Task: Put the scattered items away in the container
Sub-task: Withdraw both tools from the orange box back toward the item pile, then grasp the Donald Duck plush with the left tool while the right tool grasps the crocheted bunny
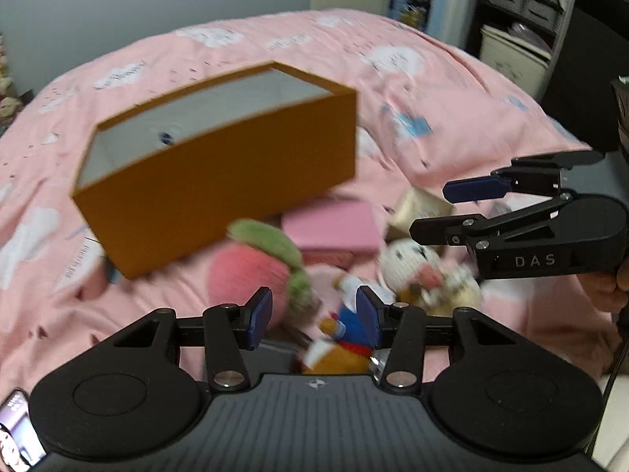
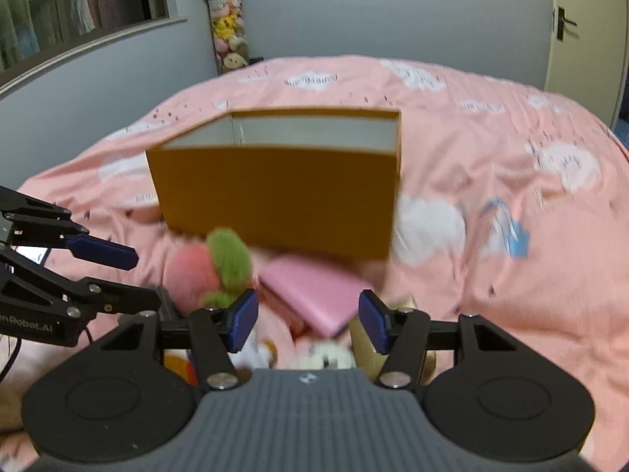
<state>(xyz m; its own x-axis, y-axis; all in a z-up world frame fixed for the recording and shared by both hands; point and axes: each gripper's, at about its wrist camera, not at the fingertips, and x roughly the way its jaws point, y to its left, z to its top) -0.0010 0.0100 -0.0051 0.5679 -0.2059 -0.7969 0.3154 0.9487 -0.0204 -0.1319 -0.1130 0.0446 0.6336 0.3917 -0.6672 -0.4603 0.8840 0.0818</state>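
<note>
Orange box sits open-topped on the pink bed, ready for the toys heaped just before it; left claw and right claw hover part-open, empty

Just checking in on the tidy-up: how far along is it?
Barely started. The orange box looks nearly empty, with one small unclear thing inside. Both the left gripper and right gripper are open, holding nothing. The peach plush, pink case, white doll and other toys lie on the bed.
</note>
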